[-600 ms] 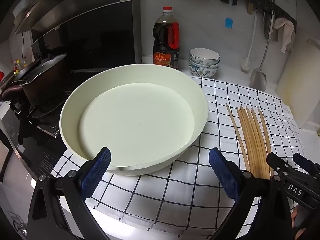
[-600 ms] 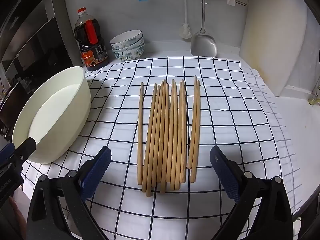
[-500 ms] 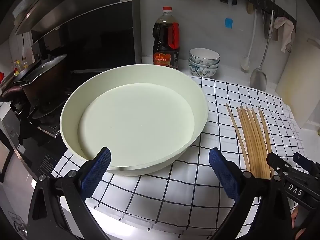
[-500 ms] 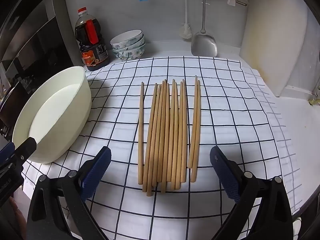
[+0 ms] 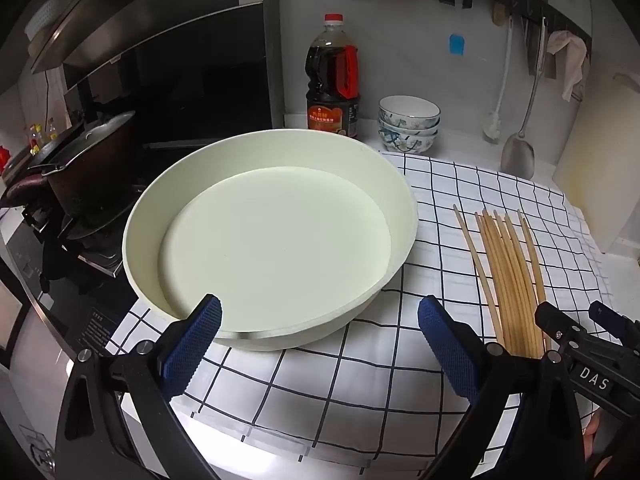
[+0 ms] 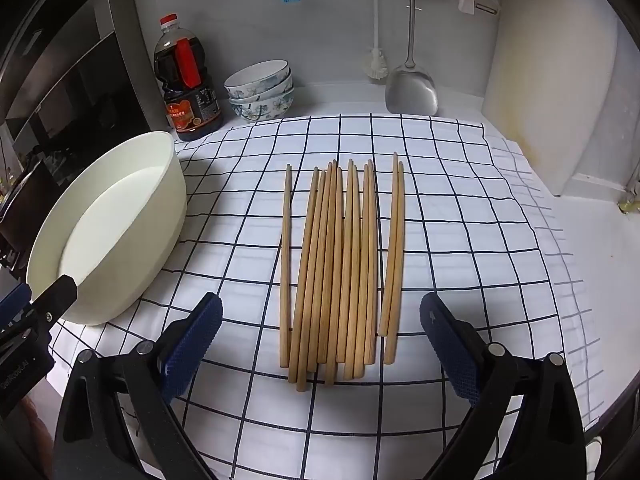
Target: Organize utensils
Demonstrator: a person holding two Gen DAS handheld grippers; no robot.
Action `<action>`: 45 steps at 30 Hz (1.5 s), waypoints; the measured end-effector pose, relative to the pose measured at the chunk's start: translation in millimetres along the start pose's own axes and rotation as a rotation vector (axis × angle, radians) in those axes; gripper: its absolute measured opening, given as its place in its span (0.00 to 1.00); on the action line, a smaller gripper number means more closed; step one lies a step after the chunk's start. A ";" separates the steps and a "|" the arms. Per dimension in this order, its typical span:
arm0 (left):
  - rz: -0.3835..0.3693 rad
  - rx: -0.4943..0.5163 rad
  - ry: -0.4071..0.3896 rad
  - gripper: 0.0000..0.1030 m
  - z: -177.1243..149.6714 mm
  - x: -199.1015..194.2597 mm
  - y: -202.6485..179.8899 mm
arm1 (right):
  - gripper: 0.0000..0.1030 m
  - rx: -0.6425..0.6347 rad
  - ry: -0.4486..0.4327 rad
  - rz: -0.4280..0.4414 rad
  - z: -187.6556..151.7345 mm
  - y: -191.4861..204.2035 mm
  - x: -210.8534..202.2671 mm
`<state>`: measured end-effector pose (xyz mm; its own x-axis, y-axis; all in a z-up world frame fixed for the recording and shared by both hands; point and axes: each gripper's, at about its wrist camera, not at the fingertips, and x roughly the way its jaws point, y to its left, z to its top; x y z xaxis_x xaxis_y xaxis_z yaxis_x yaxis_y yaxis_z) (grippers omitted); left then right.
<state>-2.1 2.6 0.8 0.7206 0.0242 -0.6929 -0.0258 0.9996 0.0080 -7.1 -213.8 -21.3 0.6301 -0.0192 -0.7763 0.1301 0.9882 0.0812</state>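
Chopsticks point(image 6: 340, 264), slender tapered wood, on checked cloth point(image 6: 460, 240); left claw point(image 5: 320, 344) and right claw point(image 6: 320, 344) wide open, empty.

Left wrist faces bowl point(image 5: 272, 240); right, chopsticks point(image 6: 340, 272); both shared.

You are looking at a set of wooden chopsticks point(image 6: 340, 268), pale tan and slender, lying flat on the checked cloth point(image 6: 460, 240) with their narrow tips pointing away from you. Most are sitting packed side by side in a central bundle, some overlapping at the near ends; one is lying apart on the left, and a pair is lying just apart on the right. You are also seeing the cream basin point(image 5: 400, 200), round and shallow, sitting upright on the cloth's left part, well apart from the chopsticks point(image 5: 508, 272).
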 end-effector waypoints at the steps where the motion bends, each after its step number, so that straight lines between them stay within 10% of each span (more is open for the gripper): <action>1: -0.001 0.001 -0.001 0.94 0.2 0.1 -0.4 | 0.92 0.000 0.001 0.002 0.4 -0.6 -0.1; 45: -0.008 0.003 -0.009 0.94 0.2 -2.9 -4.3 | 0.92 -0.010 0.002 0.017 0.6 3.2 -1.6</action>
<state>-4.0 -1.8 2.8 0.7268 0.0166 -0.6867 -0.0180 0.9998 0.0051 -7.3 -210.7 -19.4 0.6304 -0.0017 -0.7763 0.1117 0.9898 0.0885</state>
